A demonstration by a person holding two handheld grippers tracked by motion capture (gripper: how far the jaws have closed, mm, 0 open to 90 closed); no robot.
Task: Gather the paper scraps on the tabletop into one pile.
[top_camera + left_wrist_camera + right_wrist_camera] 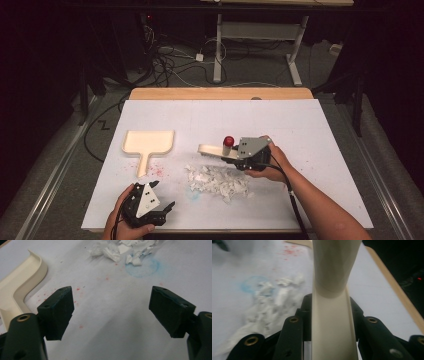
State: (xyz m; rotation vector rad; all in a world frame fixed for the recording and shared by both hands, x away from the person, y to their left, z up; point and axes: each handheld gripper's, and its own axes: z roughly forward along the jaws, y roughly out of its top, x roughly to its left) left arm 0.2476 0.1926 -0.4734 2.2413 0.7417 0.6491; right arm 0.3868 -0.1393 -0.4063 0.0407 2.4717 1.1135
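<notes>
no text, label, brand or number can be read anywhere: the white table (300,130) bears only red specks and a faint blue ring, no writing.

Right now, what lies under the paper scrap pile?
The white table cover, with a blue ring stain showing at the edge of the paper scrap pile. Whatever sits beneath the pile's middle is covered.

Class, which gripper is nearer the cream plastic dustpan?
Left. The left gripper hovers open just below the cream plastic dustpan; the right gripper holds a brush across the paper scraps.
</notes>
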